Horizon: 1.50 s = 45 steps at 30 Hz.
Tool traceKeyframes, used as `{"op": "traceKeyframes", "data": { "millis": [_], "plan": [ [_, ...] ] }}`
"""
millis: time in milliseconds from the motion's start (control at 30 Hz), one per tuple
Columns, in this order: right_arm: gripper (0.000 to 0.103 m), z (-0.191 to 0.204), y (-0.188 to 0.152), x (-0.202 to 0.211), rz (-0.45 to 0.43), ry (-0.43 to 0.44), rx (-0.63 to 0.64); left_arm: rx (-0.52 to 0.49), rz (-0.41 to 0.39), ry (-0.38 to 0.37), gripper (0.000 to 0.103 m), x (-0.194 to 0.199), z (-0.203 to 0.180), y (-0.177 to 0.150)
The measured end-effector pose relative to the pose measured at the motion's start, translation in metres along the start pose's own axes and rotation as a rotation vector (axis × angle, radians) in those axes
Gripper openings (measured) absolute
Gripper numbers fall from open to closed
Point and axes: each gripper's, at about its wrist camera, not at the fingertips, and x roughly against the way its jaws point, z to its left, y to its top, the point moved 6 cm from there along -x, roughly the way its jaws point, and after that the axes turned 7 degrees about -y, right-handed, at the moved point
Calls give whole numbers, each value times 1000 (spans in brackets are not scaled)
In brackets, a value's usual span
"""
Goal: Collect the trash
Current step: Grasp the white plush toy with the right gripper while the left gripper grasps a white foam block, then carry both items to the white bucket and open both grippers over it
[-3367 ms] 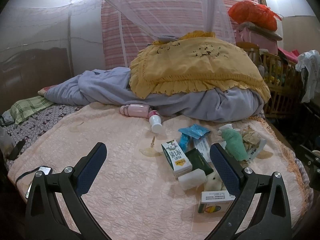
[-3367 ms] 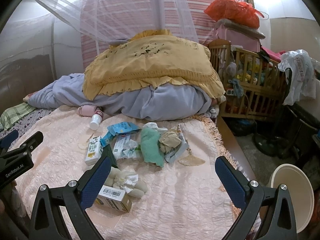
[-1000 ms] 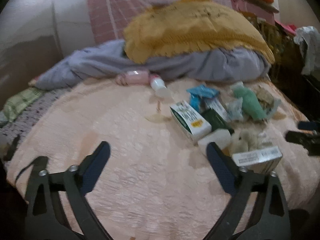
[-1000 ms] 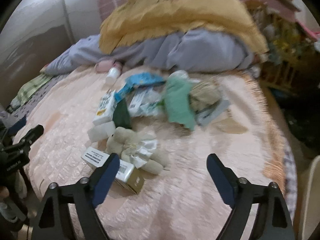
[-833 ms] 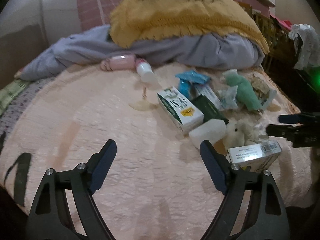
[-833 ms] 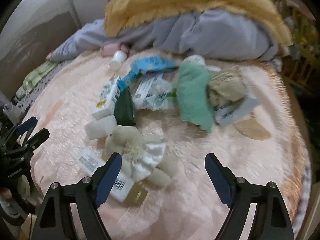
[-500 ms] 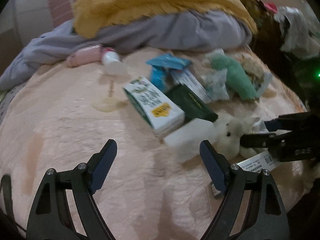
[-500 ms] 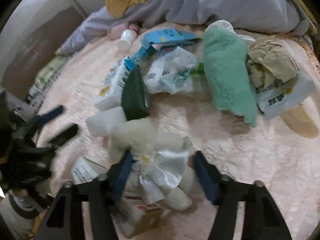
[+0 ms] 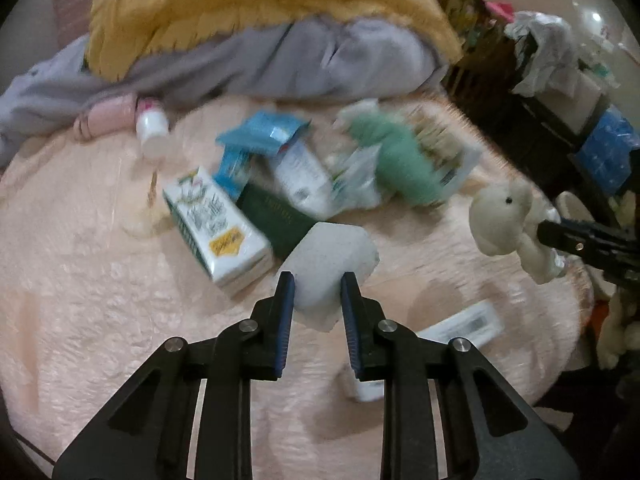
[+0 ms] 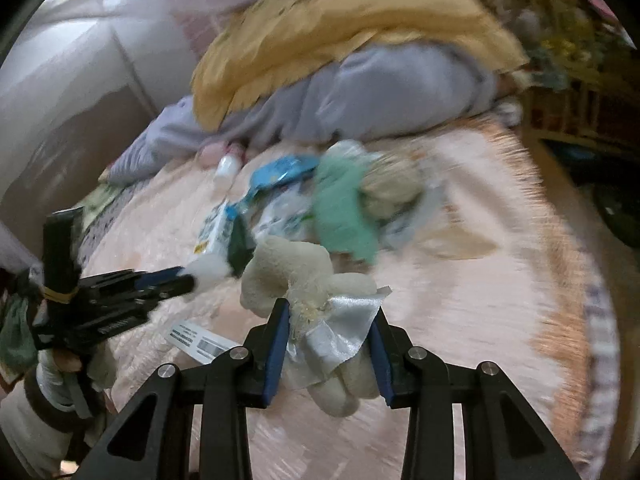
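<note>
My left gripper (image 9: 317,280) is shut on a white foam block (image 9: 328,264) and holds it above the pink bedspread (image 9: 100,280). My right gripper (image 10: 328,312) is shut on a cream plush toy with a silver ribbon (image 10: 304,276), lifted off the bed; the toy also shows in the left wrist view (image 9: 508,224). Trash lies in a heap behind: a white-and-green carton (image 9: 216,224), a dark green box (image 9: 276,216), blue wrappers (image 9: 260,136), a green cloth (image 9: 400,160) and a barcode box (image 9: 460,324).
A grey quilt and yellow blanket (image 9: 260,20) are piled at the bed's far side. A small white bottle (image 9: 152,132) and a pink item (image 9: 104,120) lie near them. A wooden crib (image 10: 568,92) stands to the right of the bed.
Both grippers closed: the left onto the white foam block, the right onto the plush toy. Both objects have been lifted off the bedspread, uncovering the barcode box.
</note>
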Motion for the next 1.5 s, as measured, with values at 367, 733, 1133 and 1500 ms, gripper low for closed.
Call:
{"op": "traceKeyframes", "data": {
  "millis": [367, 733, 1133, 1500],
  "plan": [
    [36, -146, -29, 110, -110, -248, -237, -160, 2, -224, 21, 9, -161, 40],
    [36, -304, -91, 176, -116, -508, -499, -266, 151, -467, 22, -62, -359, 56],
    [47, -350, -116, 194, -156, -562, -593, -260, 217, -563, 35, -122, -445, 48],
    [49, -334, -116, 189, -137, -547, -571, -178, 182, -535, 49, -106, -411, 54]
  ]
}}
